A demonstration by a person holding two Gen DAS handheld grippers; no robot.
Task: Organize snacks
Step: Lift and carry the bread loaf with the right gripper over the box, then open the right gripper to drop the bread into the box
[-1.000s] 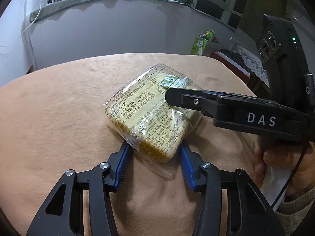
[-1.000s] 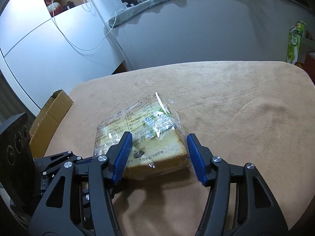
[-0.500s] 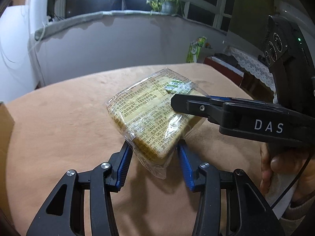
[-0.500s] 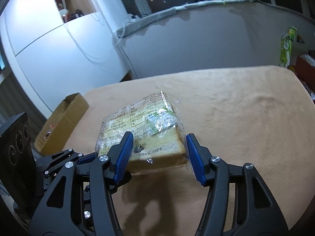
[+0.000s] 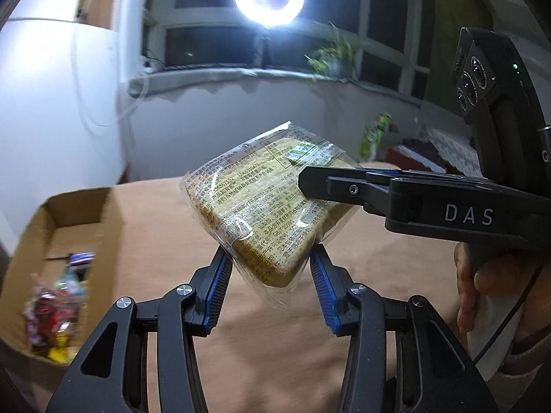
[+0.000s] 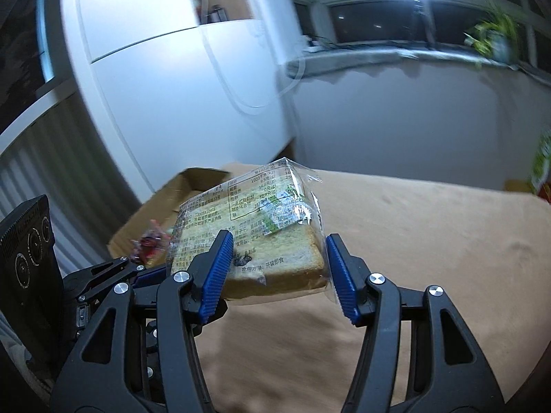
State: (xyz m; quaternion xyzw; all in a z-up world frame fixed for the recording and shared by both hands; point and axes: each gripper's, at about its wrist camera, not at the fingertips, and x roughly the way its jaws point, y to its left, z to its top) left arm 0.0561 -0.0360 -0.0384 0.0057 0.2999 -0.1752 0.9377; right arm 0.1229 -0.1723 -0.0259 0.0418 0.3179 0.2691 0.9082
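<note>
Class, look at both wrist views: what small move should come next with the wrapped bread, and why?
Probably carry the clear-wrapped bread slice leftward over the open cardboard box. The left gripper and right gripper both clamp it, lifted off the tan tablecloth, and the box already holds snacks.

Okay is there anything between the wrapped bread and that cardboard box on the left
Nothing visible. The wrapped bread, gripped by the left gripper and right gripper, hangs above the tan table; only bare tabletop separates it from the cardboard box.
</note>
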